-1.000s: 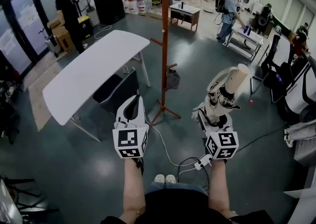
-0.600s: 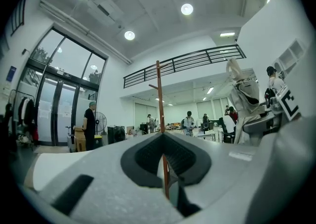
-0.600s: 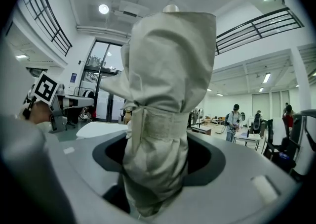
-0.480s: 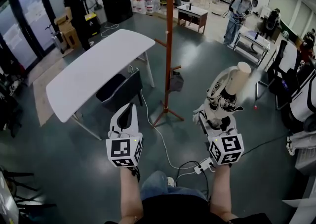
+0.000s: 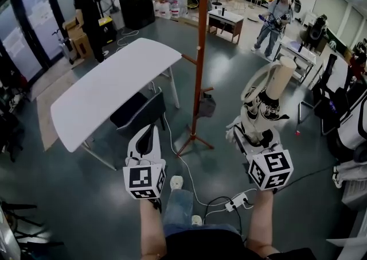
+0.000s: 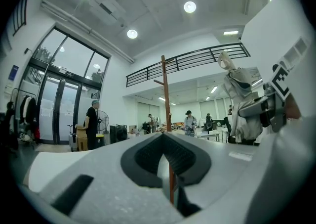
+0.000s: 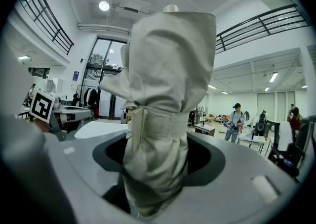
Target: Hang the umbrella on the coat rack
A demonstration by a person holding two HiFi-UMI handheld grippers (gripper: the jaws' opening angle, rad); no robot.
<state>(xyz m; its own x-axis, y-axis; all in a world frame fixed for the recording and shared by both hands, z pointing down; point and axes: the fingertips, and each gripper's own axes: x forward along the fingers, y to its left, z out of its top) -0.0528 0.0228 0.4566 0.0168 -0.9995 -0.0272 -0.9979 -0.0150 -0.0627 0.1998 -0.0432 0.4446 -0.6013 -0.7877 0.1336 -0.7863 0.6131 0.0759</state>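
Observation:
A folded beige umbrella [image 5: 269, 95] with a dark pattern stands upright in my right gripper [image 5: 257, 134], whose jaws are shut on its lower part. In the right gripper view the umbrella [image 7: 165, 84] fills the middle, strapped tight, rising out of the right gripper [image 7: 157, 146]. The brown wooden coat rack [image 5: 200, 52] stands on the floor ahead, between both grippers, with short pegs on its pole. My left gripper [image 5: 149, 138] is shut with nothing in it, left of the rack's foot. In the left gripper view the left gripper [image 6: 163, 136] points level at the coat rack [image 6: 164, 89].
A long white table [image 5: 109, 89] with a black chair [image 5: 137, 112] under it stands left of the rack. A power strip [image 5: 238, 200] and cables lie on the floor by my feet. People stand at the back, and desks and chairs [image 5: 335, 109] line the right.
The person has stepped towards the rack, which now looks nearer. My left gripper has sunk a little. My right gripper has moved along with the umbrella, still upright.

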